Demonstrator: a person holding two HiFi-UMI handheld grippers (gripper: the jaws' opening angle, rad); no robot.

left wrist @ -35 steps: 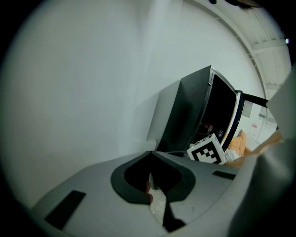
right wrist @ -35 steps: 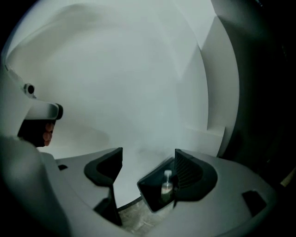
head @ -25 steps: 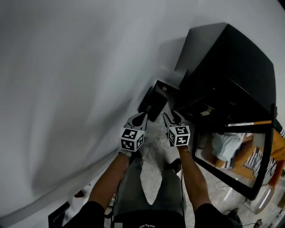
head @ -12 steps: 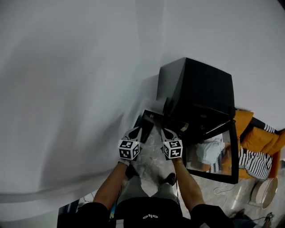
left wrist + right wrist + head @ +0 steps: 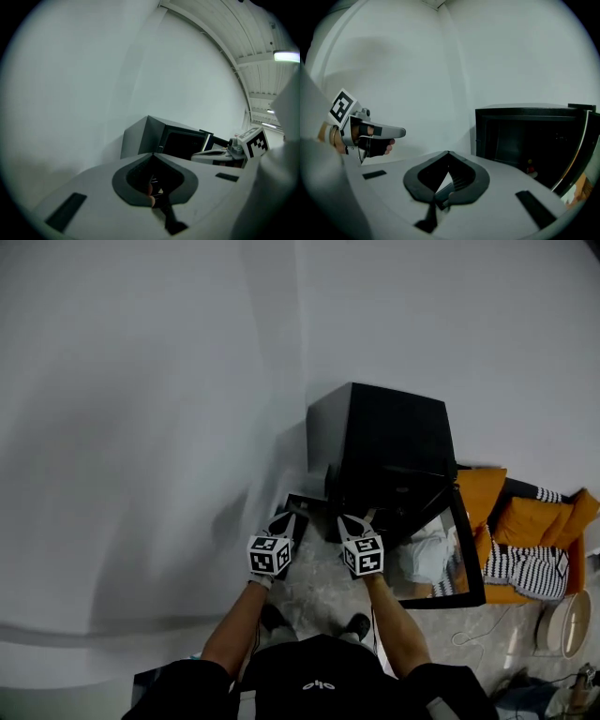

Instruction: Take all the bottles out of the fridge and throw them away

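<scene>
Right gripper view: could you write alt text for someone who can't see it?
The right tongs are shut with nothing between them, pointing toward a black fridge whose door stands open at the right. At the left, a gloved hand holds the left tongs in front of a bare white wall.

Black fridge (image 5: 384, 442), white wall (image 5: 141, 427), orange cushions (image 5: 536, 519), black-and-white striped fabric (image 5: 525, 570)
</scene>
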